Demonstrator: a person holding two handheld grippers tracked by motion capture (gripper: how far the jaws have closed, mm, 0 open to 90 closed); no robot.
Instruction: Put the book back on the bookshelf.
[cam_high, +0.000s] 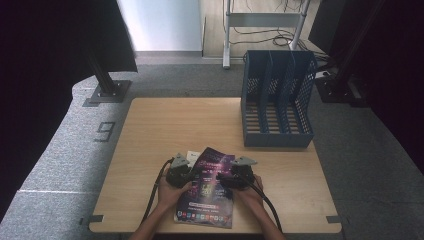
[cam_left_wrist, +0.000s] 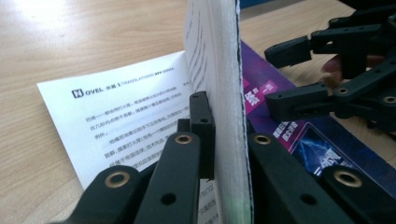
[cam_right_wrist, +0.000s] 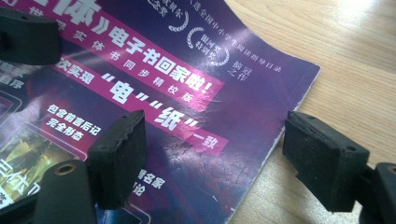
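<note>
Two grippers at a purple magazine (cam_high: 207, 187) | left gripper (cam_left_wrist: 224, 140) clamped its pages (lifted edge-on) | right gripper (cam_right_wrist: 224, 158) spread wide | next, likely: grasp, toward blue file rack (cam_high: 276, 100).

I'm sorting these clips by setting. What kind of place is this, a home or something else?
Probably a lab or recording studio, not a home: a lone wooden table on grey carpet marked with a floor number 9, black curtains around it, and cables trailing behind.

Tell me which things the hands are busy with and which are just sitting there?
Busy with:
- purple magazine, lifted edge pinched by left tool
- right tool, open across the magazine's edge

Just sitting:
- blue file rack
- white printed sheet beside the magazine
</note>
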